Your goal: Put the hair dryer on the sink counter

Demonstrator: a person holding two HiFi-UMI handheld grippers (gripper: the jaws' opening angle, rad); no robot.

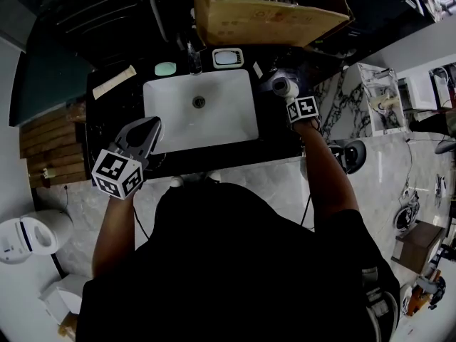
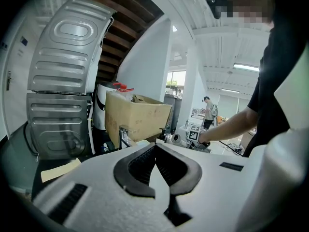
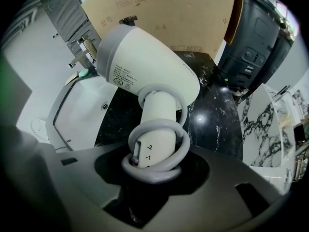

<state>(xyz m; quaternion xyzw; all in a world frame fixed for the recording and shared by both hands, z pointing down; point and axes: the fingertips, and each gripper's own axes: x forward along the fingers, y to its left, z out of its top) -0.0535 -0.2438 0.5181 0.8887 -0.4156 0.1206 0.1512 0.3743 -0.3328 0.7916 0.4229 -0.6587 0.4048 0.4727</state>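
Note:
The white hair dryer hangs over the black marble sink counter, just right of the white basin. My right gripper is shut on its handle, around which the grey cord is looped. The nozzle end points away from me, toward the back wall. Whether the dryer touches the counter I cannot tell. My left gripper hovers at the basin's front left corner, its pads together with nothing between them.
A cardboard box stands behind the basin. A soap dish, a green soap and the tap line the back rim. A toilet is at the lower left. A person stands far off.

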